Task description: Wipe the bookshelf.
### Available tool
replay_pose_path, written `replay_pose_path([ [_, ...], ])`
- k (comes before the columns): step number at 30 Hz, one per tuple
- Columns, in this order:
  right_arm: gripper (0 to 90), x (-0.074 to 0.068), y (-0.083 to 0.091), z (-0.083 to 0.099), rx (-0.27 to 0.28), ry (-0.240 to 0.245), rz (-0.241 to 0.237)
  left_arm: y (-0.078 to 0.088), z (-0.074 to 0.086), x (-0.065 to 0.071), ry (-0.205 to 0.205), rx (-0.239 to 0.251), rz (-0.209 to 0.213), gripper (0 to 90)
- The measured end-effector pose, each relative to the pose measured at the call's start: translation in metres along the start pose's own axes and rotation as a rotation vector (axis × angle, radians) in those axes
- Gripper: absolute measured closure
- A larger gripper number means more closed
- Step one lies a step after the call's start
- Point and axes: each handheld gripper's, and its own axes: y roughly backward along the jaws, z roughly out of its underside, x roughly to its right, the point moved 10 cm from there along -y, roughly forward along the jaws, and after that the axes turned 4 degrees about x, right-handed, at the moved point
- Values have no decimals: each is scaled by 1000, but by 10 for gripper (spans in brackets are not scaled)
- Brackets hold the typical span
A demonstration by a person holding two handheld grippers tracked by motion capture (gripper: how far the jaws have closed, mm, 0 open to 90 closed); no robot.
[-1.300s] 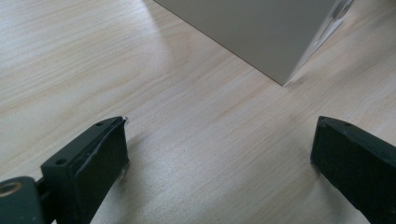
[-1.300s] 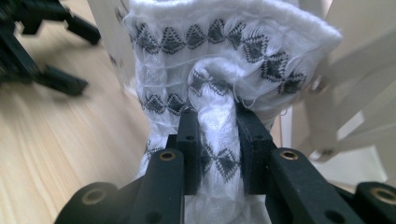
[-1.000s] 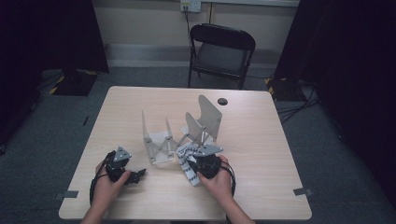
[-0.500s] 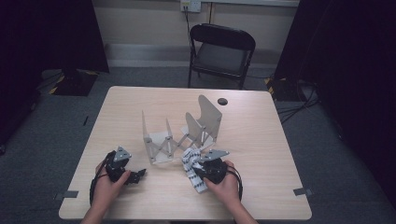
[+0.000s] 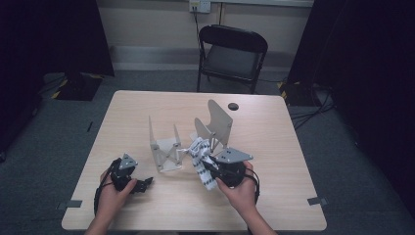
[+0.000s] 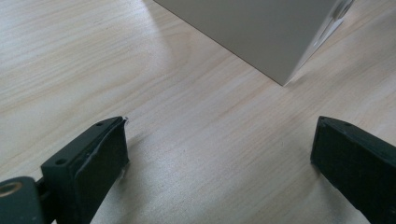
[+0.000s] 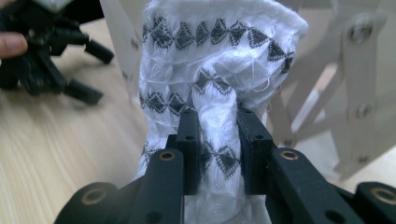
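Note:
A white sock with black diamond bands (image 5: 198,149) (image 7: 215,70) hangs above the table in front of a pale expanding rack (image 5: 169,147) (image 7: 355,70). My right gripper (image 5: 208,169) (image 7: 217,121) is shut on a bunched fold of the sock, and its jaws have just been closing slightly tighter on it. The sock's top end lies against the rack's right-hand upright panels (image 5: 220,120). My left gripper (image 5: 144,183) (image 6: 219,140) rests open on the wood at the front left with nothing between its jaws. A panel of the rack (image 6: 261,32) stands just ahead of it.
A small black round object (image 5: 233,105) lies near the table's far edge. A black folding chair (image 5: 232,54) stands behind the table. Tape strips (image 5: 73,204) mark the front corners. The left gripper (image 7: 51,51) appears far off in the right gripper view.
My right gripper has risen with the sock and drifted slightly right, lifting it off the table. The left gripper has stayed in place.

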Motion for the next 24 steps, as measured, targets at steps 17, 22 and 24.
replay_pose_path([
  [17,728,-8,-54,48,-157,-32,-13,0,0,0,0,0,0,36],
  [22,725,-7,-54,63,-195,-60,-28,0,0,0,0,0,0,36],
  [24,724,-8,-54,69,-210,-61,-35,0,0,0,0,0,0,36],
])
